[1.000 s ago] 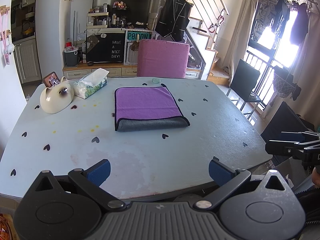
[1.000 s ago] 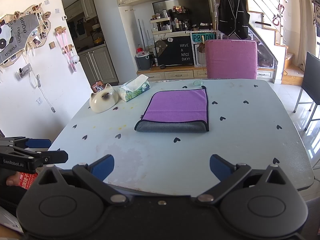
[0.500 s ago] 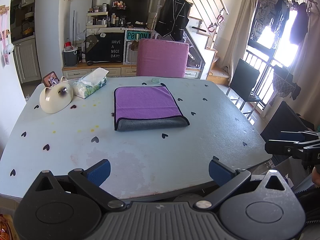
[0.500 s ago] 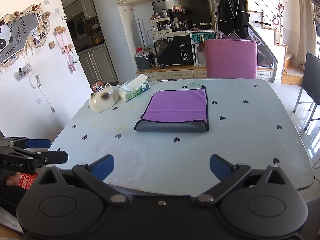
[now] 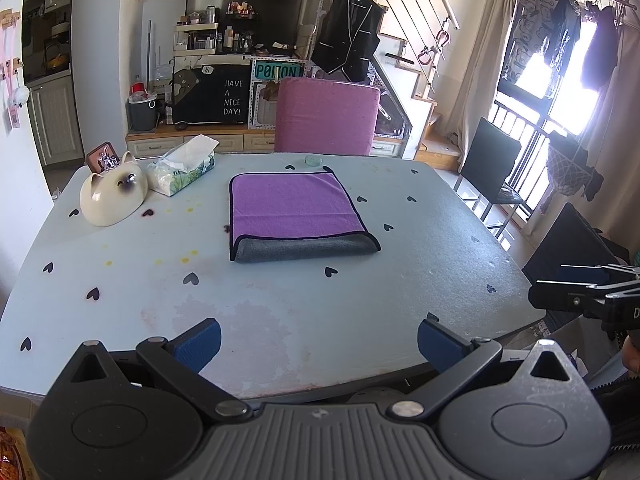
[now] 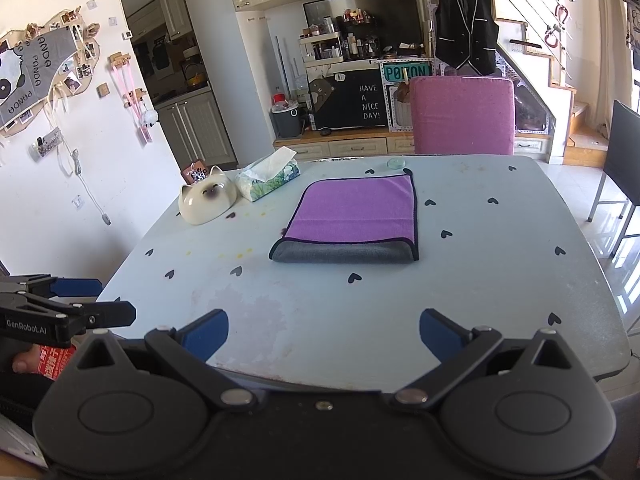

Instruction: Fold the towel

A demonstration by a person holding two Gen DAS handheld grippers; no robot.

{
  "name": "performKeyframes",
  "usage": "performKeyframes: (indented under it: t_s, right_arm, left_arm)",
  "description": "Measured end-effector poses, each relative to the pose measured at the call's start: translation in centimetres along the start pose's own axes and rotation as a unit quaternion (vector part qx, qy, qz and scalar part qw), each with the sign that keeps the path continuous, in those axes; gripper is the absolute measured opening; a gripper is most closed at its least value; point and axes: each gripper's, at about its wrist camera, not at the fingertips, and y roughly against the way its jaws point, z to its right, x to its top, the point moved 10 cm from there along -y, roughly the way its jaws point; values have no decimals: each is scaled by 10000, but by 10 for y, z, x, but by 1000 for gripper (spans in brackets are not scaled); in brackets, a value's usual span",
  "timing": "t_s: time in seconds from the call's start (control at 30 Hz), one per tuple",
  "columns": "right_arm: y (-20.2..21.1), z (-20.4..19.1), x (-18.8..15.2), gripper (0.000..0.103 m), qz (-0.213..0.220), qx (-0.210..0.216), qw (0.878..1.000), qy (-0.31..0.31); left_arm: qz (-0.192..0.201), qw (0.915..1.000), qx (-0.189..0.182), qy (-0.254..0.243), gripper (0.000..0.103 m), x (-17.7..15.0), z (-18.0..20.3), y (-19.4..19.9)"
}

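A purple towel with a grey underside lies folded flat on the pale blue table, its grey folded edge toward me; it also shows in the right wrist view. My left gripper is open and empty, hovering over the table's near edge, well short of the towel. My right gripper is open and empty, also at the near edge. Each gripper shows from the side in the other's view, the right one and the left one.
A cat-shaped ceramic bowl and a tissue box stand at the table's far left. A small glass dish sits behind the towel. A pink chair stands at the far side, a black chair to the right.
Almost nothing has moved; the view has shifted very slightly. Both grippers stay open at the table's near edge and the towel lies as before.
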Motion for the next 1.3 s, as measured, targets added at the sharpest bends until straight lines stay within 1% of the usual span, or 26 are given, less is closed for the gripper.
performKeyframes:
  t_s: [0.3, 0.47, 0.73, 0.87, 1.0, 1.3]
  right_arm:
    - [-11, 3, -3, 102, 11, -23, 10000, -44]
    - [-10, 7, 1, 102, 95, -126, 9999, -60]
    - [-14, 10, 9, 102, 145, -91, 9998, -63]
    - [-21, 12, 15, 102, 182, -124, 9998, 1]
    - [-37, 17, 19, 102, 113, -194, 9997, -12]
    - [-76, 31, 23, 103, -38, -238, 9996, -121]
  left_arm:
    - [2, 10000, 30, -3, 103, 0, 0, -1]
    - [-24, 10000, 49, -27, 103, 0, 0, -4]
    - [-45, 9999, 137, -20, 103, 9, -5, -11]
    - [-52, 9998, 203, -24, 103, 16, -9, -21]
    - [-70, 9997, 216, -14, 103, 23, -12, -33]
    - [-171, 9993, 319, -4, 103, 32, -23, -75]
